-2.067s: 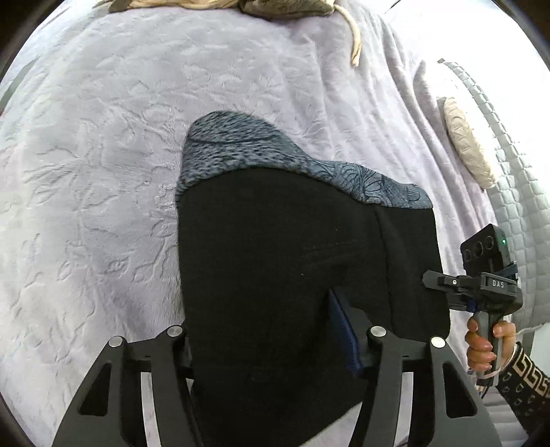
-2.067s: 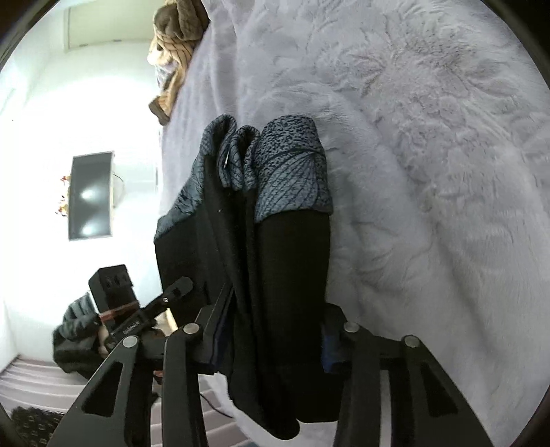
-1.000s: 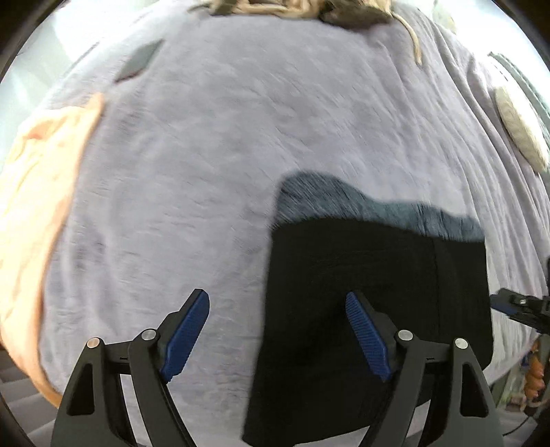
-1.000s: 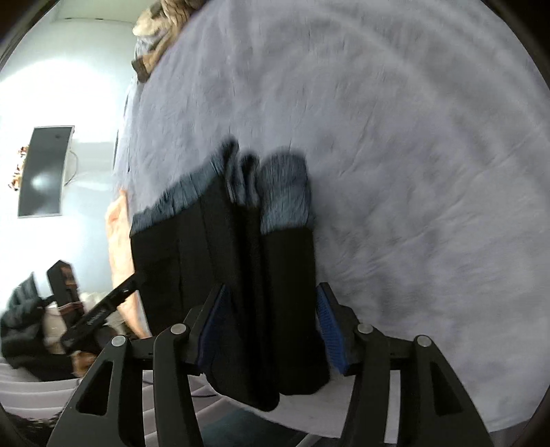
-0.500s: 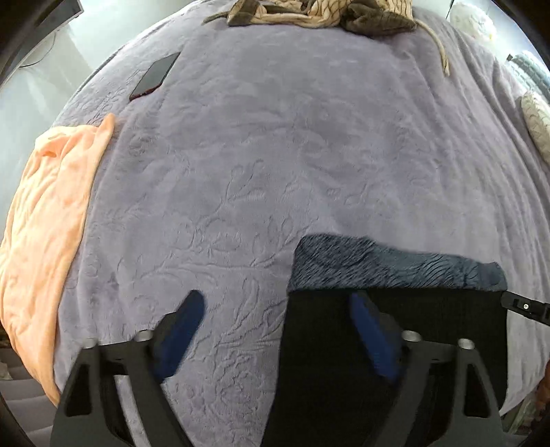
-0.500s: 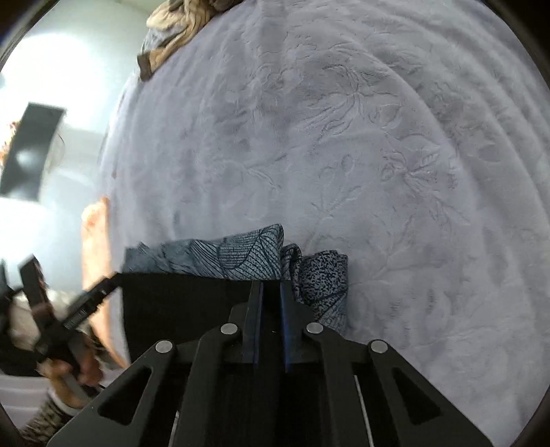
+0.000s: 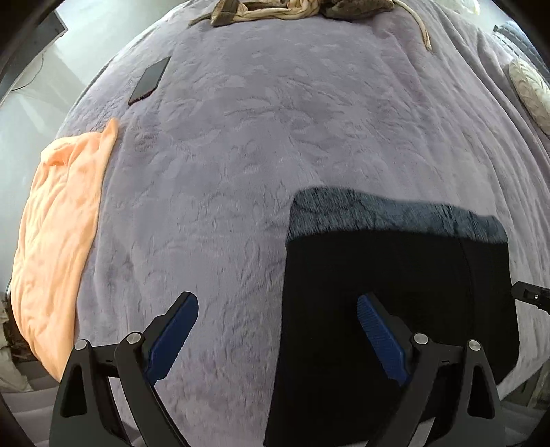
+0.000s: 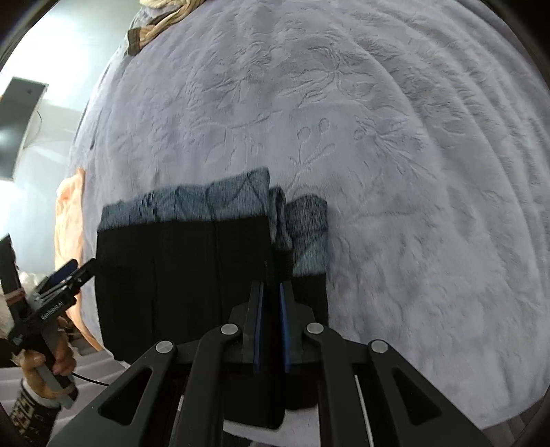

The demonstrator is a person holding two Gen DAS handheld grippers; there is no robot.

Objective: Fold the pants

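Nearest to me, the right gripper (image 8: 271, 302) had its two blue pads pressed almost together, pinching a fold of the pants (image 8: 178, 275) at their near edge. The left gripper (image 7: 275, 326) stood with its two fingers spread wide and held nothing; its right pad (image 7: 378, 340) hung over the black cloth, while the other one was over the bare blanket (image 7: 275, 137).

The pants lay folded into one flat packet on the near part of the bed, close to its edge. The packet was black, with a grey-blue patterned band (image 7: 395, 211) along its far side. On the right side of the packet, in the right wrist view, I counted two or three rolled layers of this band one beside another.

To the left of the pants, well apart, one orange cloth (image 7: 58, 233) hung over the edge of the bed. Farther on the blanket lay one dark phone (image 7: 150, 80). At the far edge was one heap of brown and beige clothes (image 7: 292, 8). On the far right one pale cushion (image 7: 529, 91) showed. No box or basket was to be seen.
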